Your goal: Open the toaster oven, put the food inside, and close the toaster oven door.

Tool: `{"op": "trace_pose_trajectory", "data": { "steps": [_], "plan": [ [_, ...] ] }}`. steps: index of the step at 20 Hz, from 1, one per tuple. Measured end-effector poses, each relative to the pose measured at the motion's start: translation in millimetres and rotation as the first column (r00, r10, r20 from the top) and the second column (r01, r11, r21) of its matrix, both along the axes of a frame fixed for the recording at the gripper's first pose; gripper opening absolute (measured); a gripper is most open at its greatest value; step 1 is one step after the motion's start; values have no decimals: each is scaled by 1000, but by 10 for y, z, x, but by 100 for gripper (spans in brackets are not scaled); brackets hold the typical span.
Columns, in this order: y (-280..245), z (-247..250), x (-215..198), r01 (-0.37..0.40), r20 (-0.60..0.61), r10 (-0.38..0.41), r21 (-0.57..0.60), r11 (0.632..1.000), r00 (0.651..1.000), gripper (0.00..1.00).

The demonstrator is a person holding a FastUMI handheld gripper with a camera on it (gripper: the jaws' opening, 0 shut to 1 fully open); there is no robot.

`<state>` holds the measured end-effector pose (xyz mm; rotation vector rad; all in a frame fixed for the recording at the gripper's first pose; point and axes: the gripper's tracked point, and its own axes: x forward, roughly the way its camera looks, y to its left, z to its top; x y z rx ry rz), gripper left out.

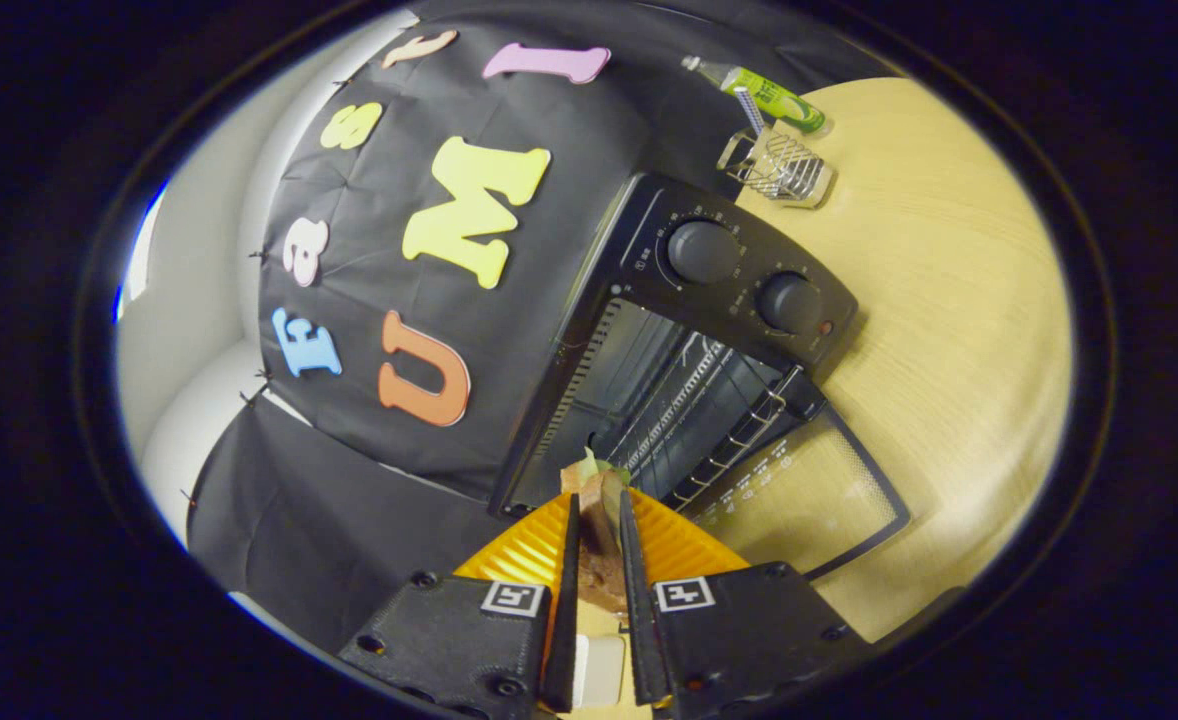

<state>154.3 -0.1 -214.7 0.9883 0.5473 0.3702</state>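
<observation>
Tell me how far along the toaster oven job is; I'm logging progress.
Done: the toaster oven stands open, its door folded down onto the table. In hand: the gripper is shut on the food, held just in front of the cavity and wire rack. Left: set the food inside, let go, close the door.

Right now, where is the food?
In the gripper view the sandwich piece sits clamped between the claw's two fingers, just in front of the open toaster oven, beside its lowered door.
</observation>
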Motion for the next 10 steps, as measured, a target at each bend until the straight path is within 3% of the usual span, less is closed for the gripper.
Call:
{"op": "trace_pose_trajectory", "data": {
  "steps": [2, 7, 10],
  "plan": [
    [-74, -95, 33, 6, -31, -6, 14, 1000, 999, 32],
    [24, -48, -111, -111, -4, 111, -12, 994, 994, 42],
    [48, -8, -162, -135, 17, 137, -51, 989, 990, 47]
  ]
}}
